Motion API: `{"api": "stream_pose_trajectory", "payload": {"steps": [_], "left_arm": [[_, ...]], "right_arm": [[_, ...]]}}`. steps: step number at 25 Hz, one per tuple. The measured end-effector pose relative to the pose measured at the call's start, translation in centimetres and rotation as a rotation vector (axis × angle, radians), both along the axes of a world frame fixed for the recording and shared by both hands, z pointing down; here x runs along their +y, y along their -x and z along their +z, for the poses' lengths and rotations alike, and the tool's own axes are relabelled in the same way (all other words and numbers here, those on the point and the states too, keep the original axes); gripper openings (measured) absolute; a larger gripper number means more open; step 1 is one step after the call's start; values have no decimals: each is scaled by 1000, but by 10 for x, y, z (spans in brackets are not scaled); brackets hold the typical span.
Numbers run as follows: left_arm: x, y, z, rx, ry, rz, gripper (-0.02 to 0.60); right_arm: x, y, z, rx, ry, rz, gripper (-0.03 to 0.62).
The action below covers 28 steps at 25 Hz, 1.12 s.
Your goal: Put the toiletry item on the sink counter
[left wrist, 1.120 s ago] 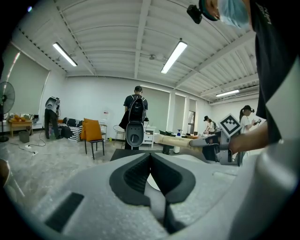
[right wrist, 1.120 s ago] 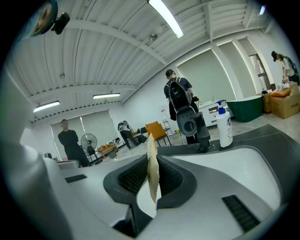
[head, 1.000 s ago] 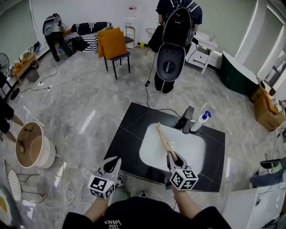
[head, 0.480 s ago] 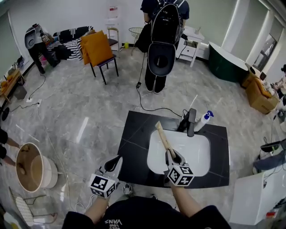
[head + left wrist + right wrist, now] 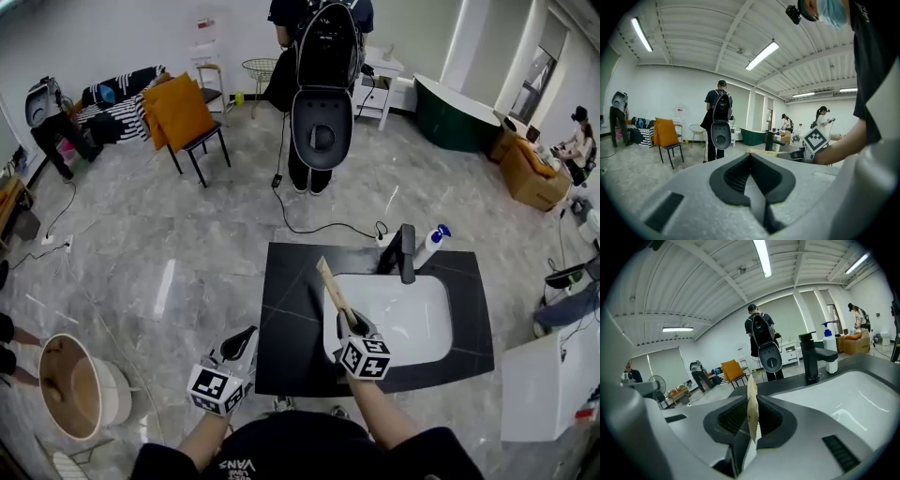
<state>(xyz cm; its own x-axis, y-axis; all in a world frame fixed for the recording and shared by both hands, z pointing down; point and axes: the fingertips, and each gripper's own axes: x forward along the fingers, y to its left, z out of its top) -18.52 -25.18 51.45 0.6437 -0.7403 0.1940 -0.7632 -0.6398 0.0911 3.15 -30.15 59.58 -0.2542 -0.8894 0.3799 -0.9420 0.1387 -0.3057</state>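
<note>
A long, flat tan toiletry packet [image 5: 331,284] sticks out forward from my right gripper [image 5: 349,323], which is shut on its near end. In the head view it hangs over the left rim of the white basin [image 5: 417,319], its tip above the black sink counter [image 5: 291,323]. In the right gripper view the packet [image 5: 752,401] stands edge-on between the pads of the right gripper [image 5: 750,427]. My left gripper [image 5: 242,347] hovers off the counter's near left corner. In its own view the left gripper [image 5: 751,173] is shut and empty.
A black faucet [image 5: 406,251] and a white pump bottle with a blue top [image 5: 432,244] stand at the counter's back. A person with a backpack [image 5: 322,94] stands beyond. An orange chair [image 5: 183,117], a round tub [image 5: 75,398] and a white cabinet [image 5: 553,375] surround the counter.
My right gripper has carried the packet leftward, from over the middle of the basin to its left rim. The head view has swung; the left gripper has barely moved.
</note>
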Motion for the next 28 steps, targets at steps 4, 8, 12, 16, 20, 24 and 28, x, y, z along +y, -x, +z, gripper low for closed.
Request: {"api": "stream_pose_trajectory", "payload": {"steps": [4,8,12,16,20,24,28], "left_arm": [[-10,7,7,-1,5,32,7],[-16,8,12,-3,12,58,7],[-19,8,17,-3,17,74,6],[-22,13,20,-5,21,70,7],[-25,18,23,-13,27,60,7],[-29,18,24,-17,25,61,8],[-32,19,25,-25,27,60,8]], "right_arm": [[-11,9,17,24,32,27,55],[-25,8,32,45,69,63,55],[-38,10,46,36,110,71,57],[-50,17,54,54,135,37,60],[-56,29,64,90,196,6,63],[-63,38,74,103,233,-26,74],[-70,46,76,80,243,-59,75]]}}
